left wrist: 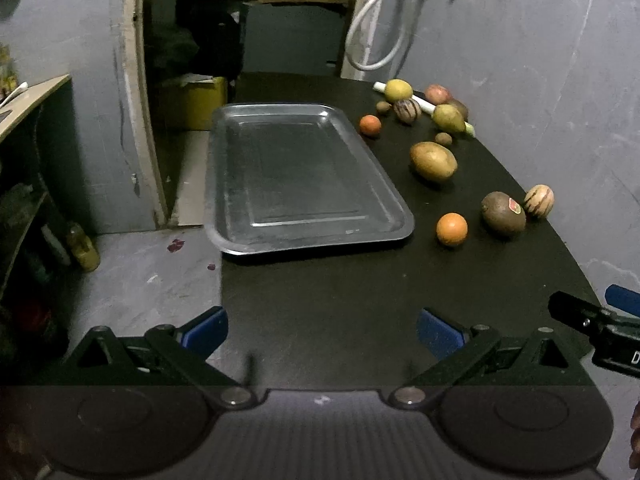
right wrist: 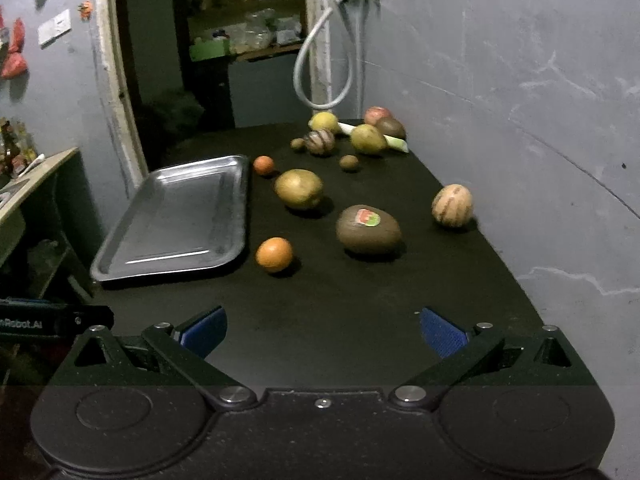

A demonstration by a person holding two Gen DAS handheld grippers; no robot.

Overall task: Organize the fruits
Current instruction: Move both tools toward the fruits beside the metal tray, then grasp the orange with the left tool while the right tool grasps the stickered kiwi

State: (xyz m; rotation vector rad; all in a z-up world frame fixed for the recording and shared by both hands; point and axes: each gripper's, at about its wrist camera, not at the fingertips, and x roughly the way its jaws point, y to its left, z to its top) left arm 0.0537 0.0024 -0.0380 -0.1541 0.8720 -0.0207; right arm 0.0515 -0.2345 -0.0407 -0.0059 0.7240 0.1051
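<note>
Shiny metal tray (left wrist: 308, 240) on a matt, perhaps cloth-covered, black table (left wrist: 340, 300).

Black table (right wrist: 360, 300) set against a grey plastered wall (right wrist: 520, 100). White hose (left wrist: 380, 32) looped down the wall just beyond the far edge. White stick (left wrist: 424, 106) lying on the tabletop at the back. Open doorway (left wrist: 224, 40) behind, with cluttered shelves inside and a yellow box (left wrist: 200, 102) on the floor. Yellow bottle (left wrist: 82, 246) standing on the grey floor at left, beside a dark shelf unit (left wrist: 28, 208).
</note>
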